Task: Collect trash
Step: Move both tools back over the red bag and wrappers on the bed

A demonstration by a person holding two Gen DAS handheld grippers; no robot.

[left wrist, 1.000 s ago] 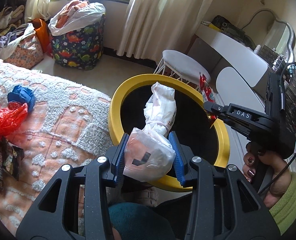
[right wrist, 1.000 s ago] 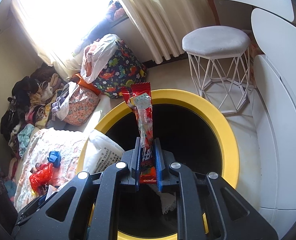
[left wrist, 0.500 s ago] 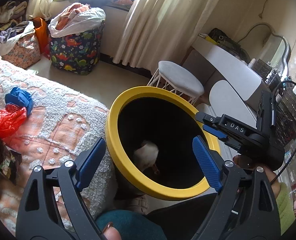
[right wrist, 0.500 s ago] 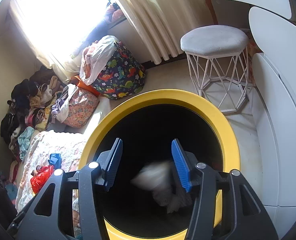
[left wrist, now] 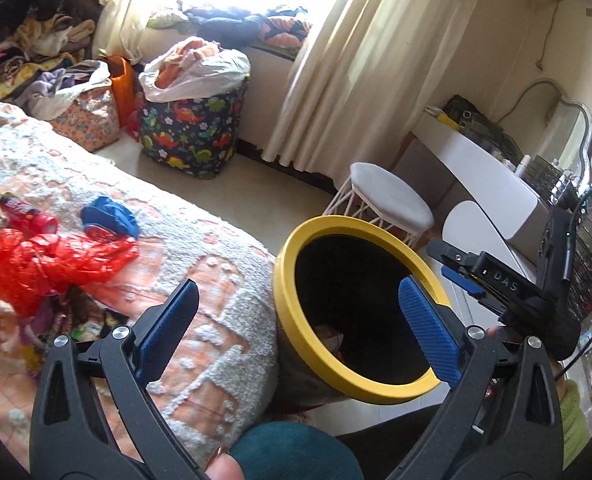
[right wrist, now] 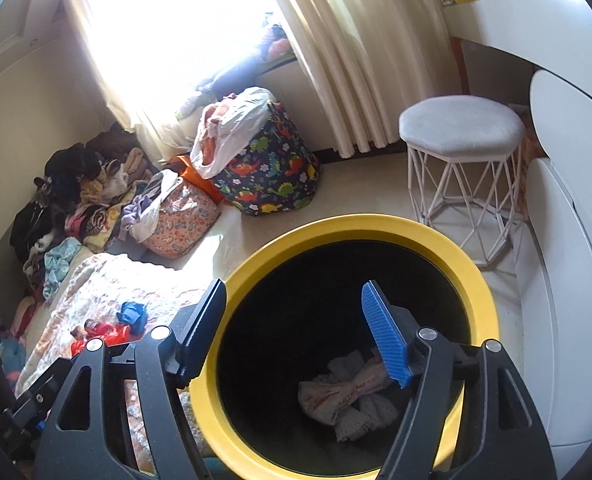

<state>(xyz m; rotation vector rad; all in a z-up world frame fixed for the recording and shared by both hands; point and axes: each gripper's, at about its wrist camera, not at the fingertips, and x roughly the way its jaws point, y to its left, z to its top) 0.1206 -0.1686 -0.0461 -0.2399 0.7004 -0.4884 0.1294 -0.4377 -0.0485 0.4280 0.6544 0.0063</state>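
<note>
The left hand-held gripper (left wrist: 296, 320) is seen with its jaws spread wide and nothing between them; the jaws have just been opening. It is held over the near edge of the bed (left wrist: 216, 280) and the rim of the yellow-rimmed bin (left wrist: 296, 320), which is set just beside the bed. The right hand-held gripper (right wrist: 296, 328) is likewise spread, empty, its jaws having just been opening, and is held above the bin's mouth (right wrist: 483, 292). In the left wrist view the right hand-held gripper (left wrist: 455, 268) is seen at the far right side of the bin.

Crumpled white wrappers (right wrist: 347, 396) are seen lying at the bottom of the bin; print on them cannot be read. Only a pale scrap of this is visible low inside the bin in the left wrist view.

Trash left on the bed: a red plastic bag (left wrist: 52, 260), a crumpled blue piece (left wrist: 110, 216) just beyond it, and a small red can-like item (left wrist: 28, 214) to the left. More wrappers are partly seen under the red bag, too dark to be told apart.

A white stool (right wrist: 461, 128) is noted on the floor beyond the bin
</note>
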